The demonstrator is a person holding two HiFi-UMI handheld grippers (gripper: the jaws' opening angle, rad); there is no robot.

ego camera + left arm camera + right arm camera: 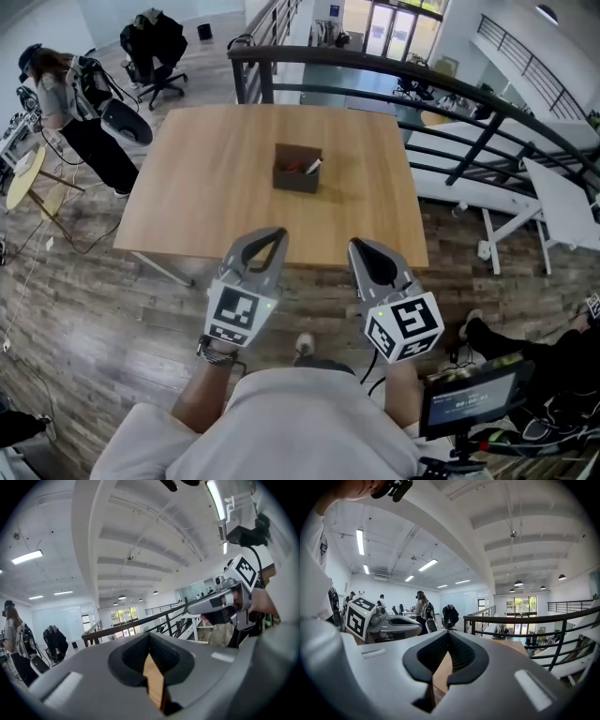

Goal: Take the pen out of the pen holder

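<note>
A dark brown pen holder point(297, 170) stands near the middle of the wooden table point(216, 197), with a pen point(312, 166) leaning out at its right side. My left gripper point(278, 233) and right gripper point(355, 245) hover side by side over the table's near edge, well short of the holder. Both are shut with nothing between the jaws. In the left gripper view the jaws meet at the tips, and the left gripper point(149, 635) points up toward the ceiling. The right gripper point(448, 634) is raised the same way. The holder is hidden in both gripper views.
A black railing point(394, 70) runs behind and to the right of the table. A white table point(562, 202) stands at the right. A person point(66, 103) stands at the far left beside an office chair point(155, 47). A monitor point(473, 398) sits low at my right.
</note>
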